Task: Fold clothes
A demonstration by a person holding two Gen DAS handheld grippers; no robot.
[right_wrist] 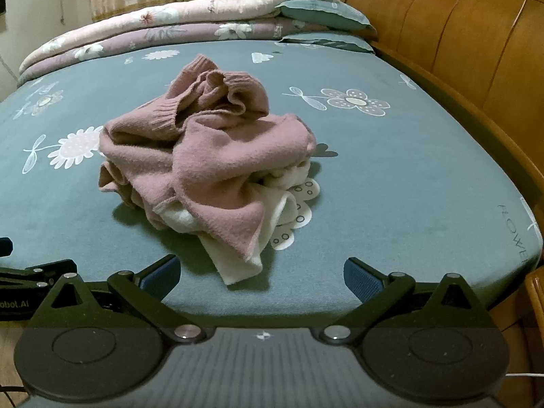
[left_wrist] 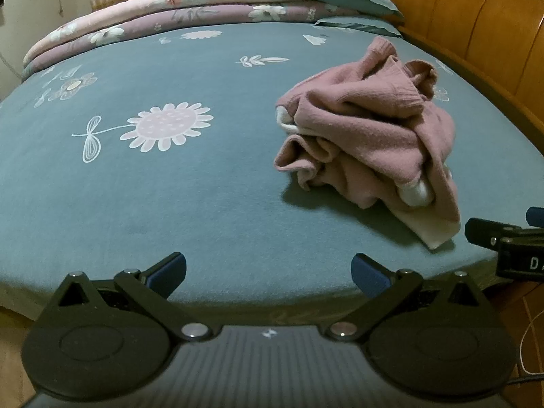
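Both claws spread; crumpled pink sweater [right_wrist: 207,156] just ahead of right claw [right_wrist: 261,277].

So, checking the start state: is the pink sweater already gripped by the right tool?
No, the right tool is open, short of the crumpled pink sweater.

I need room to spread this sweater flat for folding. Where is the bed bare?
Widest bare sheet lies left of the crumpled pink sweater, from the near bed edge back to the folded quilts. A narrower strip runs between sweater and wooden side rail. Pillows crowd the far right corner.
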